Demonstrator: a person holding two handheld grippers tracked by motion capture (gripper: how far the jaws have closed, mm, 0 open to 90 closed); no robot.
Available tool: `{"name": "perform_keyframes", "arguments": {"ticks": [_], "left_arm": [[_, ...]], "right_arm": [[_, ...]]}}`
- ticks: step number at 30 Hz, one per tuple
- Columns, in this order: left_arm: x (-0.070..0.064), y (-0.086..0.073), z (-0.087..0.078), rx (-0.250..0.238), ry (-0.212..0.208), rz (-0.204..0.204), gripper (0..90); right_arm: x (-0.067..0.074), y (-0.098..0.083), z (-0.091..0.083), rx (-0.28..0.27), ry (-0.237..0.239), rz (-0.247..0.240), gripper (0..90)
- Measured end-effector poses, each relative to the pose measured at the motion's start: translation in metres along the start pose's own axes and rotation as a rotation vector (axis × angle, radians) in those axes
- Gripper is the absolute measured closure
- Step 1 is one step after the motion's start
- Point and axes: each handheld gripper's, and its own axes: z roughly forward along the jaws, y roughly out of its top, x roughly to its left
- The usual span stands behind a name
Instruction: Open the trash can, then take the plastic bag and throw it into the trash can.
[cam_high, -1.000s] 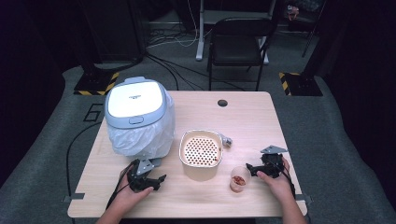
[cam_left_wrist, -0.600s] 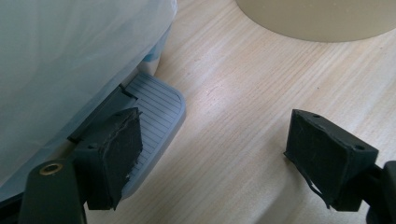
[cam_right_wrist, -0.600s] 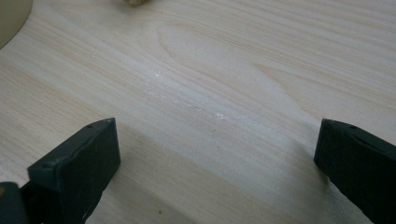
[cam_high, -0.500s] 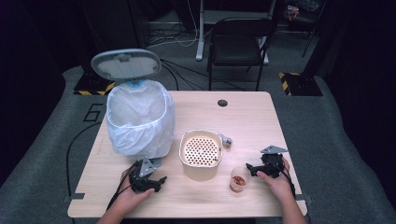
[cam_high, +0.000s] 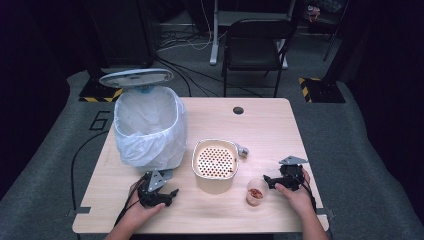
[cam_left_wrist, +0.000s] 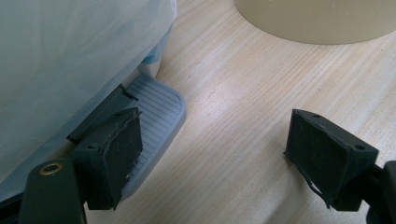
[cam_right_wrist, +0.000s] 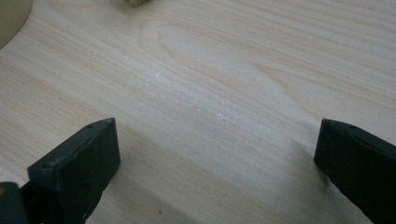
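A pedal bin (cam_high: 150, 132) lined with a white bag stands at the table's left, its grey lid (cam_high: 136, 77) swung up. In the left gripper view one pad (cam_left_wrist: 114, 151) of my left gripper (cam_left_wrist: 224, 140) rests on the bin's ribbed grey pedal (cam_left_wrist: 156, 109); the jaws are wide open with bare wood between them. In the high view that left gripper (cam_high: 167, 194) lies just in front of the bin. My right gripper (cam_high: 270, 181) sits open at the front right, beside a small clear cup (cam_high: 255, 191) of reddish bits. Its jaws (cam_right_wrist: 215, 149) frame only wood.
A beige basket (cam_high: 215, 160) with a perforated bottom and a short handle stands mid-table between the hands. The table (cam_high: 260, 130) has a round cable hole (cam_high: 238, 110) at the back. A black chair (cam_high: 252, 47) stands behind the table.
The bin's lid has swung from shut to fully raised, showing the white liner inside. Both grippers have stayed where they were.
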Motion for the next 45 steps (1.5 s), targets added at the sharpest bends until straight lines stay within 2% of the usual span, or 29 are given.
{"name": "perform_keyframes", "arguments": {"ticks": [7, 12, 14, 16, 17, 20, 22, 23, 26, 29, 31, 34, 39, 40, 44, 45], "left_arm": [[0.0, 0.0, 0.0, 0.001, -0.002, 0.001, 18.4], [0.0, 0.0, 0.0, 0.0, 0.002, 0.001, 18.4], [0.0, 0.0, 0.0, 0.003, -0.004, 0.002, 18.4], [0.0, 0.0, 0.0, 0.004, -0.004, 0.002, 18.4], [0.0, 0.0, 0.0, -0.001, 0.002, 0.0, 18.4], [0.0, 0.0, 0.0, 0.001, -0.002, 0.001, 18.5], [0.0, 0.0, 0.0, 0.001, -0.002, 0.001, 18.4], [0.0, 0.0, 0.0, 0.001, -0.002, 0.001, 18.4], [0.0, 0.0, 0.0, -0.001, 0.002, 0.001, 18.4], [0.0, 0.0, 0.0, 0.004, -0.006, 0.002, 18.4], [0.0, 0.0, 0.0, 0.004, -0.005, 0.002, 18.4], [0.0, 0.0, 0.0, -0.001, 0.002, 0.001, 18.4], [0.0, 0.0, 0.0, 0.0, 0.001, 0.001, 18.4], [0.0, 0.0, 0.0, 0.005, -0.006, 0.002, 18.4], [0.0, 0.0, 0.0, 0.001, -0.002, 0.001, 18.4], [0.0, 0.0, 0.0, 0.0, -0.002, 0.001, 18.5]], "right_arm": [[0.0, 0.0, 0.0, 0.0, -0.002, 0.0, 0.0], [0.001, 0.0, 0.0, -0.001, -0.01, 0.016, 0.7], [0.001, 0.0, 0.0, -0.013, -0.019, 0.024, 4.8], [-0.001, 0.001, -0.002, -0.021, -0.023, 0.022, 13.3], [-0.001, 0.002, -0.002, -0.021, -0.027, 0.036, 17.3], [-0.004, 0.005, -0.005, -0.004, -0.023, 0.05, 22.7], [-0.007, 0.008, -0.009, -0.004, -0.027, 0.03, 23.8], [-0.007, 0.011, -0.011, -0.003, -0.024, 0.043, 24.8], [-0.01, 0.021, -0.017, -0.016, -0.012, 0.03, 29.6], [-0.012, 0.035, -0.024, -0.016, -0.026, -0.03, 34.1], [-0.012, 0.045, -0.026, -0.03, -0.023, -0.043, 34.6], [-0.012, 0.057, -0.027, -0.047, 0.003, -0.061, 36.3], [-0.009, 0.079, -0.02, -0.068, 0.04, -0.089, 38.2], [-0.007, 0.083, -0.016, -0.071, 0.059, -0.091, 38.7], [-0.002, 0.092, -0.007, -0.049, 0.091, -0.124, 42.3], [0.0, 0.094, -0.004, -0.04, 0.104, -0.146, 43.0]]}}
